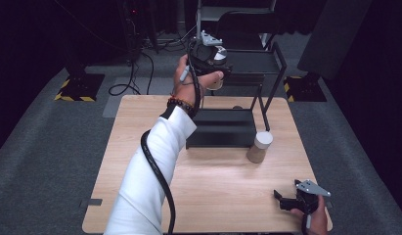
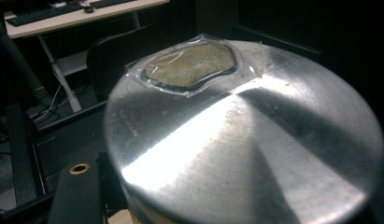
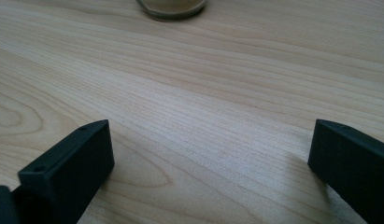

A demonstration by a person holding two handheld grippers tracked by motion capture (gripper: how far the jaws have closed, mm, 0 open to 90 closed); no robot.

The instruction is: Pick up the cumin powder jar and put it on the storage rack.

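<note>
The left gripper (image 1: 208, 61) grips a metal-lidded jar (image 2: 245, 140) raised above the black rack (image 1: 223, 128) (second jar (image 1: 259, 146) on desk); lower it level. The right gripper (image 1: 299, 199) rests wide open, empty.

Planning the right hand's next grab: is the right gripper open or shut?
Open. The right gripper shows its two black jaws wide apart over bare table, nothing between them.
</note>
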